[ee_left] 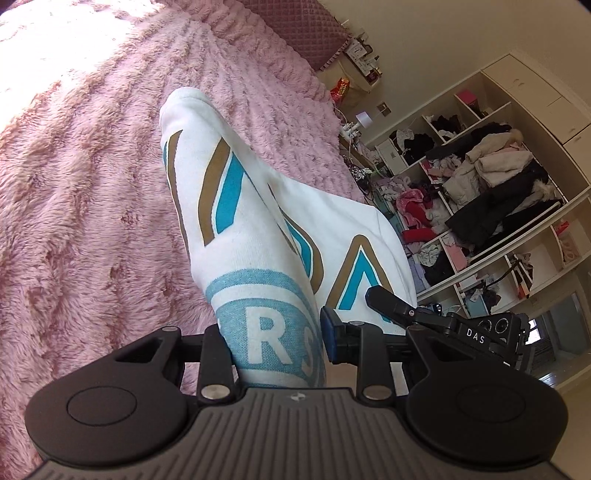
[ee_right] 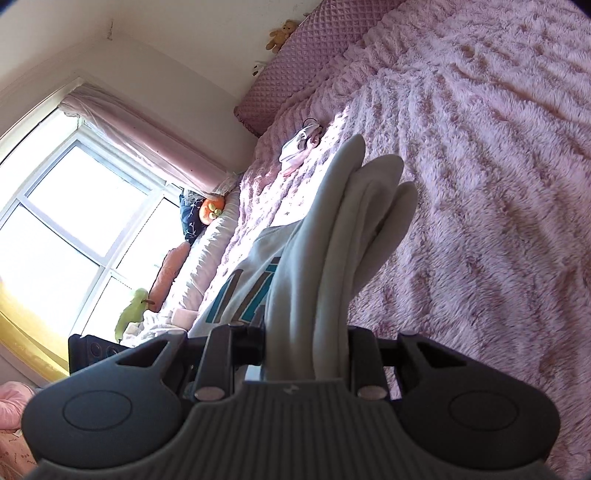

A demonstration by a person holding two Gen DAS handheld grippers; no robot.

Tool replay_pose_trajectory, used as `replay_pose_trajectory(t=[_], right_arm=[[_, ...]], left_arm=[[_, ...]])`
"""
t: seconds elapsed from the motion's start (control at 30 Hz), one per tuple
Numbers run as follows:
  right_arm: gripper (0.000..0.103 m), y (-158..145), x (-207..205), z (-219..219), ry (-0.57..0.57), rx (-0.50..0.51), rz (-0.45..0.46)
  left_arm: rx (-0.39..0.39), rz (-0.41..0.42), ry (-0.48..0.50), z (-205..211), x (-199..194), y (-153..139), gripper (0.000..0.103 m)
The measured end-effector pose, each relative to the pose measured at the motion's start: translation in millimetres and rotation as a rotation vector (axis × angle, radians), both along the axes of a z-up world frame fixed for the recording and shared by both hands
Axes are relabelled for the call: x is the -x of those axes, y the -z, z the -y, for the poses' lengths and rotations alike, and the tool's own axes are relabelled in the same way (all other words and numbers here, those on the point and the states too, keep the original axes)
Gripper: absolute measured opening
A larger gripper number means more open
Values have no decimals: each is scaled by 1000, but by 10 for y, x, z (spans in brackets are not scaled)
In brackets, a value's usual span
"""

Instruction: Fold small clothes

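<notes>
Above the fuzzy pink blanket point(ee_left: 92, 184), the left gripper point(ee_left: 275, 339) pinched a white garment point(ee_left: 251, 206) printed with teal letters "R S"; the right gripper point(ee_right: 306, 350) clamped its bunched folds, its body marked "DAS".

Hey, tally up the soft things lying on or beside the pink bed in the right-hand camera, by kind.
White printed garment held by the right gripper: 1
Small bundle of clothes on the pink blanket: 1
Stuffed toys (bear, orange, green): 3
Total: 5
</notes>
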State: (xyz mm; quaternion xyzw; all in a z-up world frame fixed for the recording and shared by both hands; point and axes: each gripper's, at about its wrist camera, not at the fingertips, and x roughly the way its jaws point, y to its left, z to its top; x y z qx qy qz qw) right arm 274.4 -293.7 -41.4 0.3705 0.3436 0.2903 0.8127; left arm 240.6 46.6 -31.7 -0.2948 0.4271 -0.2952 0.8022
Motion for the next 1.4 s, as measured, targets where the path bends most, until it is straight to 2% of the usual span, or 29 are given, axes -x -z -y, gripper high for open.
replay_pose_trajectory(t=[0.13, 0.33, 0.67, 0.73, 0.87, 0.93, 0.97, 1.03, 1.1, 1.2, 1.3, 1.4], right_arm=[[21, 2, 126, -279, -31, 16, -3], [21, 222, 253, -541, -74, 61, -42], [21, 993, 304, -700, -105, 116, -181], [21, 1137, 319, -680, -103, 123, -195], [24, 1324, 316, -565, -90, 73, -220], [30, 1412, 318, -517, -86, 59, -224], [38, 1454, 327, -495, -81, 58, -223], [49, 1534, 336, -457, -66, 43, -243], [50, 1594, 340, -406, -52, 8, -269], [54, 1549, 357, -359, -34, 11, -274], [55, 1417, 406, -253, -14, 22, -259], [56, 1200, 490, -124, 29, 72, -219]], left_arm=[[6, -5, -28, -197, 174, 83, 34], [54, -46, -67, -462, 342, 489, 34], [130, -153, -103, -617, 452, 1382, 34], [143, -163, -109, -628, 470, 1499, 34], [196, -169, -120, -691, 473, 1612, 35], [209, -176, -120, -694, 471, 1641, 44], [204, -176, -118, -688, 475, 1651, 51], [202, -173, -114, -680, 479, 1641, 56], [197, -156, -117, -681, 511, 1578, 71], [191, -124, -128, -725, 567, 1420, 88], [172, -142, -144, -819, 645, 1282, 89], [138, -116, -175, -943, 796, 1145, 89]])
